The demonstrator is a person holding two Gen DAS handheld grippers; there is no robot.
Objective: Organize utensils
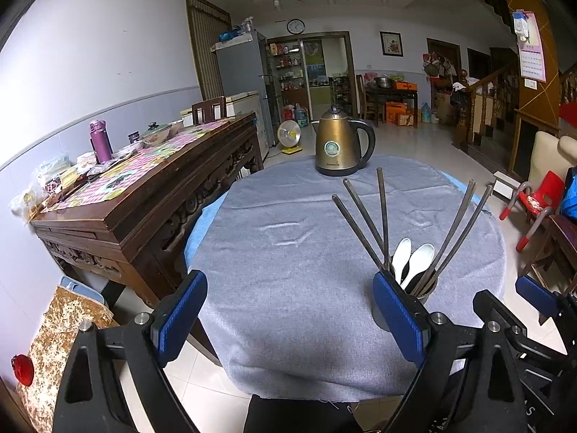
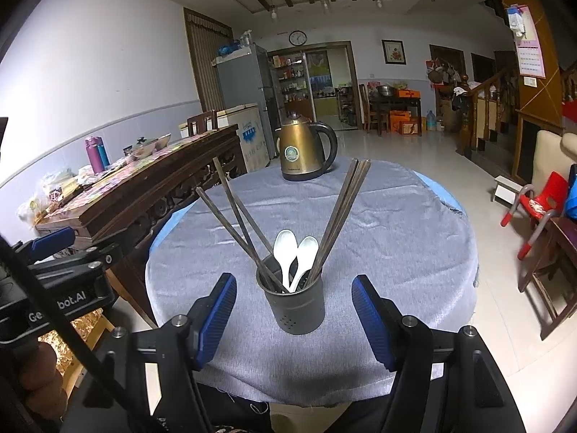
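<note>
The gray holder [image 2: 294, 305] stands upright on the cloth-covered round table [image 2: 414, 238], directly ahead of the right gripper [image 2: 294, 319] and framed between its two blue pads [image 2: 215, 319], which stand spread and apart from the holder's sides, grasping nothing. Inside it, the chopsticks [image 2: 239, 223] fan out to both sides and two white spoons [image 2: 285, 256] lean in the middle. The left gripper [image 1: 290, 321] is likewise spread and empty, with the holder just off its right pad. The main hazard, as I judge it, is the holder itself: it looks light and top-heavy with long sticks leaning outward, so a pad that brushes one wall first could push it over or slide it on the loose cloth. The splayed chopsticks rise above the pads, so a gripper moving in from above or the side could knock them and lever the holder sideways. The brass kettle [image 2: 304, 151] sits well beyond, out of harm's way. The two grippers also sit close together and could bump.
</note>
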